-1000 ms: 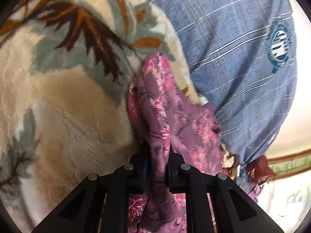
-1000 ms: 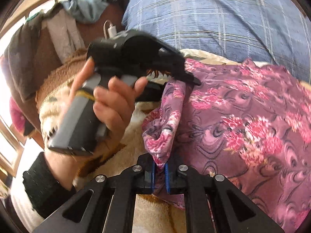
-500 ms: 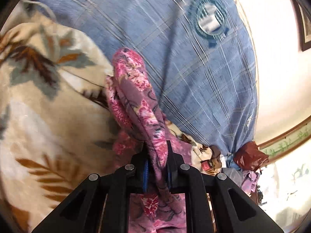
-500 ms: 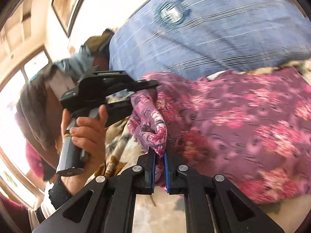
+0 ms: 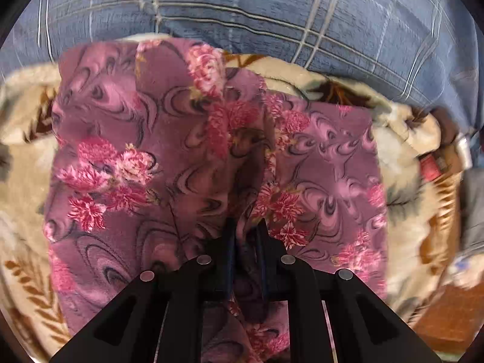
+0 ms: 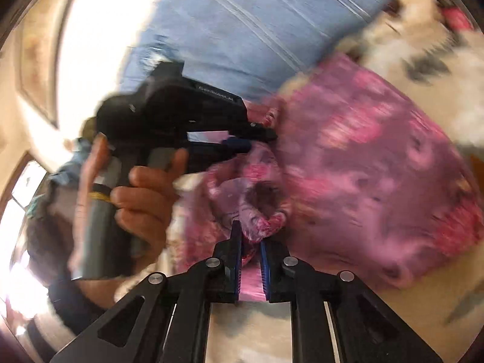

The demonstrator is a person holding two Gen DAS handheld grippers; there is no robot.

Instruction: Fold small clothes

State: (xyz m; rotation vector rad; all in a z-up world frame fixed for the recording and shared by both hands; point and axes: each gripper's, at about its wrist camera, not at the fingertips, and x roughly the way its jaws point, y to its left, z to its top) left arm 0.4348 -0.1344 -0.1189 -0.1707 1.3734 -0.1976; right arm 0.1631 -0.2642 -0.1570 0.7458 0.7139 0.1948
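Note:
A purple garment with pink flowers (image 5: 145,157) lies spread and partly doubled over on a cream leaf-patterned blanket (image 5: 405,187). My left gripper (image 5: 246,227) is shut on a bunched fold of it at the near edge. In the right wrist view the same garment (image 6: 378,187) shows blurred. My right gripper (image 6: 249,236) is shut on another bunched edge of it. The left gripper (image 6: 257,139) appears there too, held in a hand, its tips in the cloth just beyond mine.
A blue plaid pillow (image 5: 272,9) lies behind the garment, touching the blanket's far edge; it also shows in the right wrist view (image 6: 242,24). Small items and a brown floor (image 5: 447,317) show at the right. Dark clothes and a window (image 6: 27,187) are at the left.
Both grippers swung the held garment edges over and down towards the pillow. The cloth, lifted in a narrow bunch before, now lies broad over the blanket. Both grips held.

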